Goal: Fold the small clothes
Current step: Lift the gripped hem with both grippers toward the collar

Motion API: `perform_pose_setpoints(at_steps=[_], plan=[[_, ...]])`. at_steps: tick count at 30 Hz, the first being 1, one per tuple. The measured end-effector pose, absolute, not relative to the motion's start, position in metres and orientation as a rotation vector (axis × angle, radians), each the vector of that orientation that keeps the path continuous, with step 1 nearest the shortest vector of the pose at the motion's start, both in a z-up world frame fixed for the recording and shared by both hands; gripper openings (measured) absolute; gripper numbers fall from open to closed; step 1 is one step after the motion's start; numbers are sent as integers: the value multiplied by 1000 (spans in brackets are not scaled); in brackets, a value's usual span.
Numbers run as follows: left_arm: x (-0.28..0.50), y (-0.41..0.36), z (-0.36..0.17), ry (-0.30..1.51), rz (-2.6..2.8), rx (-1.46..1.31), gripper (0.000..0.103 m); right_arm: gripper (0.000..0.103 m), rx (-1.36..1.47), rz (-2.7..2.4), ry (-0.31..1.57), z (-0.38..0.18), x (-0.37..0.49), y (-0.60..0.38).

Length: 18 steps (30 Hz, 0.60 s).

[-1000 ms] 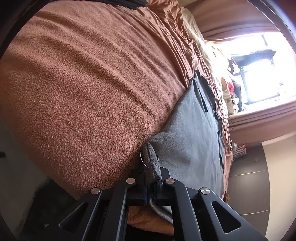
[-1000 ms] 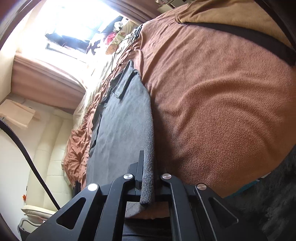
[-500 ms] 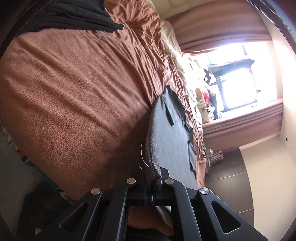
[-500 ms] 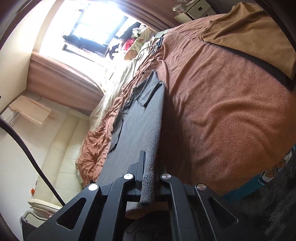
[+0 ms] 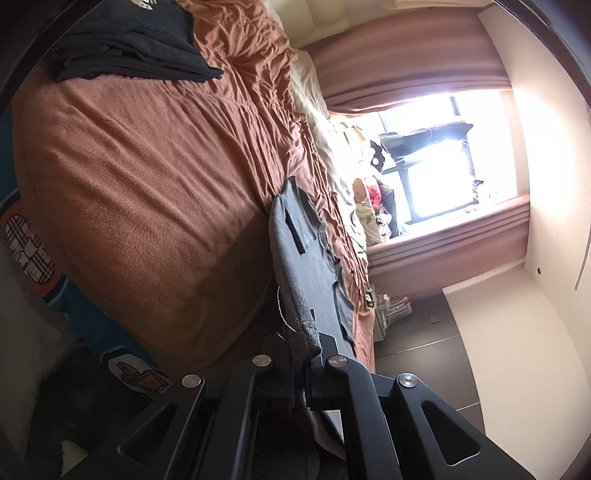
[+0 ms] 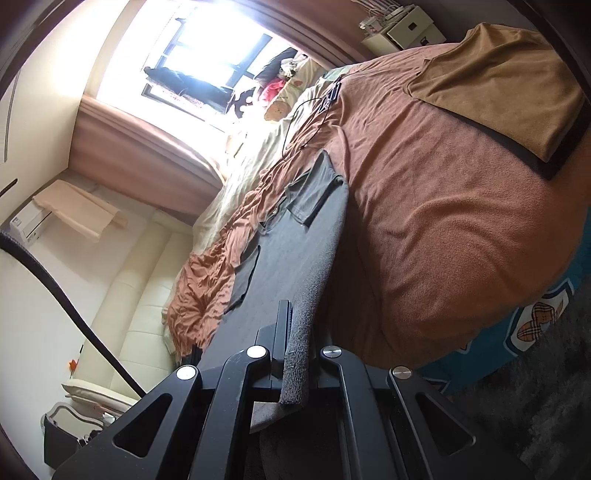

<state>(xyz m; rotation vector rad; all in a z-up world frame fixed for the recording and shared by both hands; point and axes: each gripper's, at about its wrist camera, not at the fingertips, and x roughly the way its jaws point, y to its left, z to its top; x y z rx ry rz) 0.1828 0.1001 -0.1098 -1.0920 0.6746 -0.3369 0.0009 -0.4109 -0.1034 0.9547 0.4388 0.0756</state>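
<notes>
Left wrist view: left gripper (image 5: pixel 304 356) clamped on a rolled corner of the grey garment (image 5: pixel 317 273), jaws together on the cloth, a loose thread hanging just beside the pinch.
Right wrist view: right gripper (image 6: pixel 295 363) clamped on the opposite corner of the same garment (image 6: pixel 291 251), thick rolled hem running up from between the jaws.
Garment look: dark grey knit, stretched long between the two grips, near edge rolled into a cord, short sleeves or flaps lying loose along the far side.
Garment place: raised at the near end off the brown fleece blanket (image 5: pixel 147 184), far end resting on the rumpled part of the bed.
Left view only: pile of black clothes (image 5: pixel 129 44) at the far corner of the bed, dark floor (image 5: pixel 424 332) and a pale wall beyond the foot of the garment.
Right view only: folded tan cloth (image 6: pixel 498 85) on a dark one near the bed's far edge, cream sofa (image 6: pixel 140 288), white drawers (image 6: pixel 406 29), black cable (image 6: pixel 55 288) crossing the left side.
Both views: bright window (image 6: pixel 207 48) with brown curtains, soft toys heaped beneath.
Edges: blanket's rounded edge dropping to a teal patterned sheet (image 6: pixel 535 325) and dark rug (image 5: pixel 74 406).
Open room: broad bare stretch of blanket beside the garment, well apart from both piles.
</notes>
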Motion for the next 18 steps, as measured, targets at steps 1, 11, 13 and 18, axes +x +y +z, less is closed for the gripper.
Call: perform_pose_setpoints(at_steps=[1,11,13,18], plan=[[178,101,-110,671,-340,-1093,2,0,950,76,445,-104,-3,-410],[131,114,-108,656,-372,-1104,2,0,923,104,444,-98,-41,-407],[121,118,-108,651,-378,-1113,2,0,909,112,446,-95,-47,-405],[92,132,-104,627,-384,-1136,2,0,897,136,438,-92,-64,-404]])
